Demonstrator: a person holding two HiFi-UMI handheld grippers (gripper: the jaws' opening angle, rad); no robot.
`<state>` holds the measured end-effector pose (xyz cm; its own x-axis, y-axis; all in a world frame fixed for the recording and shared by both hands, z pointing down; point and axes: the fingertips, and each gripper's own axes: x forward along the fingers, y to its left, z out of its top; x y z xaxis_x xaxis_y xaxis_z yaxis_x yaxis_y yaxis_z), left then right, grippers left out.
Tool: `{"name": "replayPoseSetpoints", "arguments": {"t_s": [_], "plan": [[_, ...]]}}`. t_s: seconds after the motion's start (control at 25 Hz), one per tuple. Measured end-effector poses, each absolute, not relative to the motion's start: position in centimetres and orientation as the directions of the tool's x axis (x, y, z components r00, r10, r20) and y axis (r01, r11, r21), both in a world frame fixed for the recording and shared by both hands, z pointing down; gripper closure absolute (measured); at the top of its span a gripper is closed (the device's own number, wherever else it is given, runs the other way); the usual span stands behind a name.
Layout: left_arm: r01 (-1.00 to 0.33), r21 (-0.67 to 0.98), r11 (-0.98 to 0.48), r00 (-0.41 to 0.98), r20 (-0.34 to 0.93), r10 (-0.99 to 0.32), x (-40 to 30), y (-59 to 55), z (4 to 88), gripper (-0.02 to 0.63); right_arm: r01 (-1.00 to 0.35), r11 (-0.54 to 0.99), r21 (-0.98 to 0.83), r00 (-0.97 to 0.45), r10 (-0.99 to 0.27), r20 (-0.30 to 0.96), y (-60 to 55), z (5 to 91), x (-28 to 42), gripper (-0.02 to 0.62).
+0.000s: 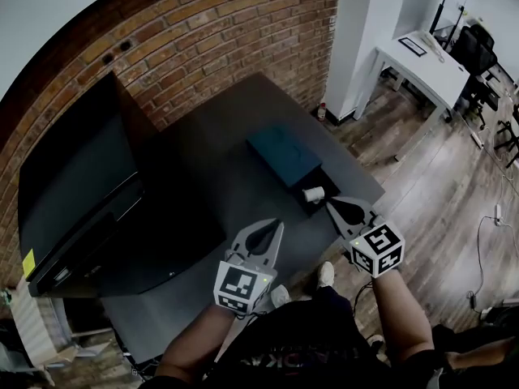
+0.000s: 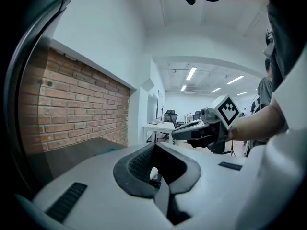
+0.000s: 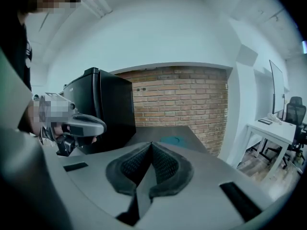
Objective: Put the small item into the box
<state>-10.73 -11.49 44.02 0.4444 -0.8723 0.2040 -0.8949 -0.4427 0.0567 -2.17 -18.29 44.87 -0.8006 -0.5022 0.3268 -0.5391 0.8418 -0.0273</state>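
Looking down in the head view: both grippers are held above the near side of the dark table [image 1: 212, 148], in front of the person's knees.

Left gripper [image 1: 279, 224]: jaws together, tips meeting in its own view, with only the moulded hollow behind the tips left between the pads. A small pale speck shows low in that hollow; the view is too poor to tell what it is.

Right gripper [image 1: 330, 204]: jaws fully together, pads meeting along their whole line, nothing between them. Its tips point toward the black box.

Small white item [image 1: 313, 193]: lies in the open black box [image 1: 306, 207] near the table's right edge, free of both grippers. The right gripper's tips are just beside it and I see no contact. A teal panel [image 1: 283, 154] lies flat on the table, touching the far side of the black box.

Each gripper view shows the other gripper off to one side, raised and roughly level.

Surroundings: black cabinet [image 1: 77, 181] on the table's left side, brick wall [image 1: 219, 27] behind it, white desk [image 1: 422, 59] and wood floor [image 1: 442, 189] to the right.
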Motion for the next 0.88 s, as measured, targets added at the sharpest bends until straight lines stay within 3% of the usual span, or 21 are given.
{"name": "replayPoseSetpoints", "arguments": {"t_s": [0.88], "plan": [[-0.896,0.064,-0.439,0.441,0.233,-0.867,-2.9,-10.7,44.4,0.572,-0.570,0.817,-0.087,-0.802,-0.531,0.275,-15.5,43.1,5.9,0.577]]}}
